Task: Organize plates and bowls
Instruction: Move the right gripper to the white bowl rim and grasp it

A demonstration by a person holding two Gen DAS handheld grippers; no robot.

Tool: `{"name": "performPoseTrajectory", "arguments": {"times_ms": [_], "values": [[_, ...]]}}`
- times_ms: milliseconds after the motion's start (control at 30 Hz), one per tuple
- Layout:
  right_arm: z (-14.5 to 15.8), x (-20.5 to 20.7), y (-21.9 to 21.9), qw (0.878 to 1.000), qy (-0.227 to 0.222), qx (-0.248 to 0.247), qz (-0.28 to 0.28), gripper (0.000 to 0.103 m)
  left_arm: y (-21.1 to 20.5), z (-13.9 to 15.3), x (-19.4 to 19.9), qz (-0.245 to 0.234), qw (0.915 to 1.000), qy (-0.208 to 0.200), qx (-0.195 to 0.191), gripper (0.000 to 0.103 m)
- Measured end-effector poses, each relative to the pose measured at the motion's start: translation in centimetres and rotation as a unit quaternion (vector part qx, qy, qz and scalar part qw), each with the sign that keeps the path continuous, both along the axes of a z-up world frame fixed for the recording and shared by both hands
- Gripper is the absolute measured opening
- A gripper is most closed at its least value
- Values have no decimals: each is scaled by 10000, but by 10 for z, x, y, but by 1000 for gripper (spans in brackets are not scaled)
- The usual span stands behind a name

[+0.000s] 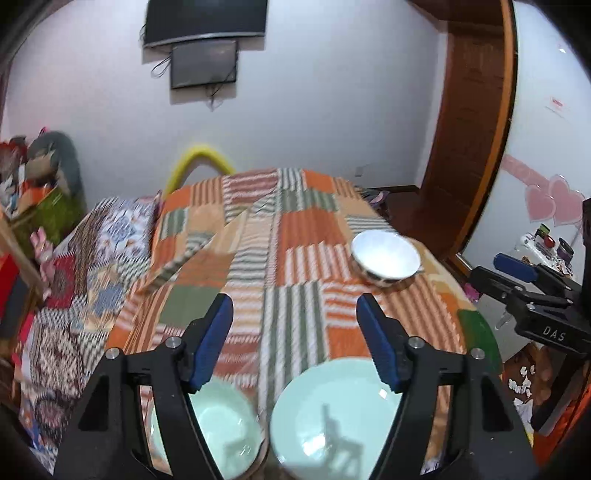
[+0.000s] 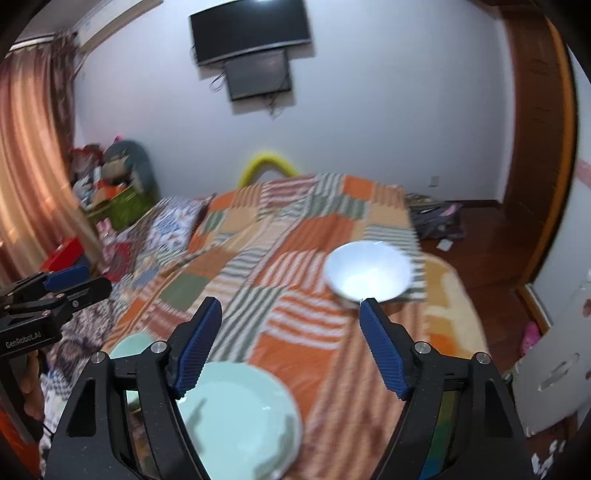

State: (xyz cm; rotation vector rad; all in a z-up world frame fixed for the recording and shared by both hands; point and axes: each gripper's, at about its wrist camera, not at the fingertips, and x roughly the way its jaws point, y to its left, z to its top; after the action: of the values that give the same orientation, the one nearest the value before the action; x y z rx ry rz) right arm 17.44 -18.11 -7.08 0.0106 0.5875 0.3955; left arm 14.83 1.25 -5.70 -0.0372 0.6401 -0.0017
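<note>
Bedroom, pale wall with two dark screens mounted one above the other; a wooden door frame stands at the right. A bed covered with an orange, green and striped patchwork quilt carries the dishes. A second patterned blanket lies along the bed's left side, and a yellow curved object shows behind the far end of the bed.

Both views are motion-blurred.

Left claw: blue-padded fingers spread wide, nothing between them, held above the near part of the quilt. Below it lie two pale green plates side by side: the larger plate to the right, the smaller plate to the left, partly hidden by the left finger. Whether their rims touch cannot be told.

A white bowl with a dark pattern on its outer wall sits farther out on the quilt toward the bed's right edge, well apart from the plates.

Right claw: fingers likewise spread wide and holding nothing. In the right wrist view its right fingertip lines up with the near rim of the white bowl; contact cannot be told. The larger plate lies under its left finger, the smaller plate beyond to the left.
</note>
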Motion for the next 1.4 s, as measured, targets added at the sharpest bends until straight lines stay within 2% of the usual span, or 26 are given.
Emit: {"name": "performPoseTrajectory", "arguments": {"times_ms": [300,467,600,800,1100,1400], "values": [[21,26,-46,9982,-315,46,-514,77,-38,11,76,-323,9993,-27,-185,69],[14,56,-61,9977,-93,161,-657,78,-55,-1,120,-397,9990,142,-146,69],[0,80,-63,9973,108,82,-721,78,-67,-18,156,-506,9983,281,-33,69],[-24,109,-65,9975,298,-15,-647,78,-77,-56,201,-585,9962,641,-98,69],[-64,144,-59,9963,672,-209,-490,78,-89,-116,244,-623,9922,1080,-81,69],[-96,171,-60,9925,1058,-355,-493,75,-96,-153,268,-669,9890,1319,-5,69]]}}
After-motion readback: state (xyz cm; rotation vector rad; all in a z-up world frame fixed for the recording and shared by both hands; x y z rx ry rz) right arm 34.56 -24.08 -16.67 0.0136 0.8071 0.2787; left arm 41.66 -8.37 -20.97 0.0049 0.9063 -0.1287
